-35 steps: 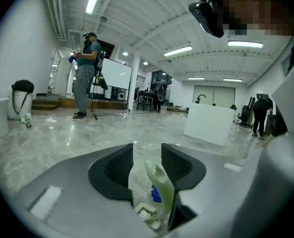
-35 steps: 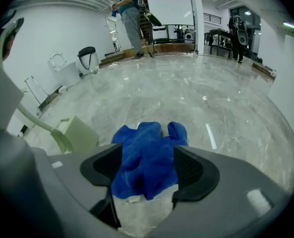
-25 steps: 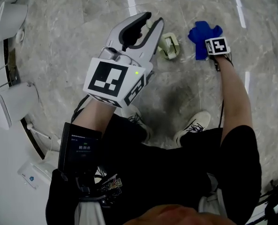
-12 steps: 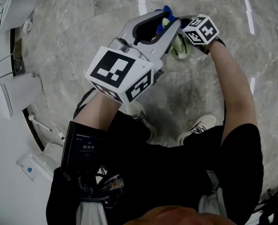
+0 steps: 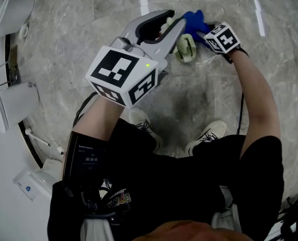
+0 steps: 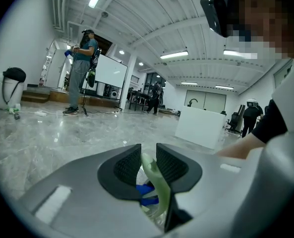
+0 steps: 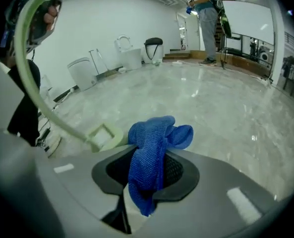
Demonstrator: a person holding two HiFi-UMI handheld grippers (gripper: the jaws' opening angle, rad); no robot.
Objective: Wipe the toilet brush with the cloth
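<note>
Head view: right gripper [image 5: 205, 31] grips cloth [image 5: 193, 21]; left gripper [image 5: 171, 21] grips brush [image 5: 186, 49] alongside.

The left forearm [image 5: 96, 119] extends forward from the body. The left gripper [image 5: 170, 23] points slightly below level, and its jaws clamp the handle of the toilet brush [image 5: 185, 49]. The right arm [image 5: 254, 99] reaches forward, nearly straight. The right gripper [image 5: 203, 29] pitches steeply down, just right of the brush head, with its jaws closed on the cloth [image 7: 149, 152]. Both gripper tips sit close together above the brush head.
</note>
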